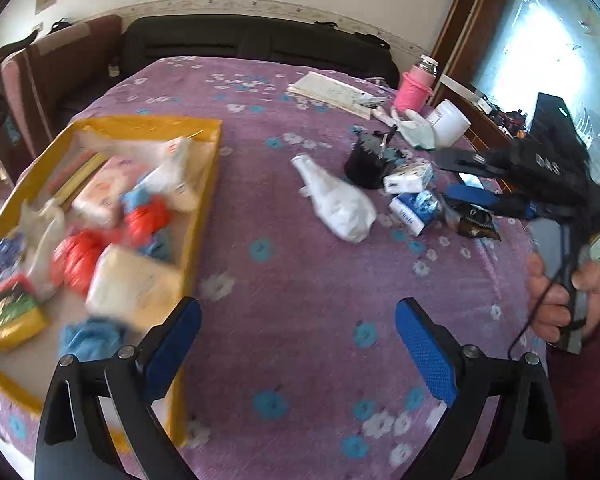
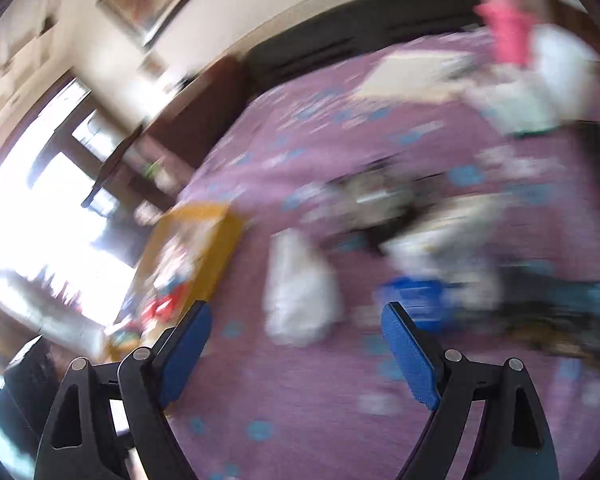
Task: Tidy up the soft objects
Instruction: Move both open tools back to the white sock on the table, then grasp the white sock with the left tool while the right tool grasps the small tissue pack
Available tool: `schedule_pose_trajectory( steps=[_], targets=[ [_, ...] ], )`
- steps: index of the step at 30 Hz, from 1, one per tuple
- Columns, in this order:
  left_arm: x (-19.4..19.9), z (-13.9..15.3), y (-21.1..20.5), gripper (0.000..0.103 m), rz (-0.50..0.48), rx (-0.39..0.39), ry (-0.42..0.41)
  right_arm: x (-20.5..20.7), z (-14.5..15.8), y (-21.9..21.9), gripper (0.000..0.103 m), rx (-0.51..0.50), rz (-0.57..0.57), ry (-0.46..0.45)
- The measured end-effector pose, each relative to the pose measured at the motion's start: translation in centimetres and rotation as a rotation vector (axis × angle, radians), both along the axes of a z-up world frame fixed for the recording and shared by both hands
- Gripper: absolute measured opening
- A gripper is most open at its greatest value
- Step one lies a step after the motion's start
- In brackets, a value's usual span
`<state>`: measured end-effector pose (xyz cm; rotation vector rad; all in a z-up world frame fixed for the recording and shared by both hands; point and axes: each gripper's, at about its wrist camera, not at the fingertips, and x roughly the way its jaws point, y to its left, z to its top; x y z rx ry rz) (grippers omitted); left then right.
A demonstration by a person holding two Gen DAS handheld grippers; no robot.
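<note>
Both left tongs (image 1: 298, 344) and right tongs (image 2: 296, 350) gape wide and empty above the purple tabletop (image 1: 300, 300), white bag (image 1: 336, 200) mid-frame, yellow tray (image 1: 204, 208) at left.

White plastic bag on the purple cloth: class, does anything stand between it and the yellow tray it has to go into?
Nothing visible does. The white plastic bag lies alone on the tablecloth, and only bare cloth separates it from the yellow tray. The black cup and tissue packs sit on its far side.

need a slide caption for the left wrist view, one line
Open left gripper above purple floral tablecloth, between yellow tray of soft items and a white plastic bag.
</note>
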<state>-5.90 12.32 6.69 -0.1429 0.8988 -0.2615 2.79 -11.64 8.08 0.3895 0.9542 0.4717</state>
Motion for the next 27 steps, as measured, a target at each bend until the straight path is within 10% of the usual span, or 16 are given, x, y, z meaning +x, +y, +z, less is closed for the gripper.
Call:
schedule_pose_trajectory(
  steps=[8,23,24,27],
  targets=[
    [7.6,-1.9,-5.8,0.097,-0.039,0.076,0.066,-2.1,-1.0,-13.0,0.09,-0.046,-0.37,0.04],
    [14.8,-6.2,-8.2,0.097,0.025,0.163,0.115,1.5,-2.4,-13.9,0.09,-0.147,-0.34,0.043],
    [14.5,-6.2,-8.7,0.094,0.0,0.178,0.109,1.9,-2.2,-13.4,0.09,-0.126,-0.324,0.048],
    [13.4,-5.5,-9.9,0.037,-0.102,0.173,0.07,3.6,-1.8,-11.0,0.09,-0.059,-0.253,0.076]
  ],
)
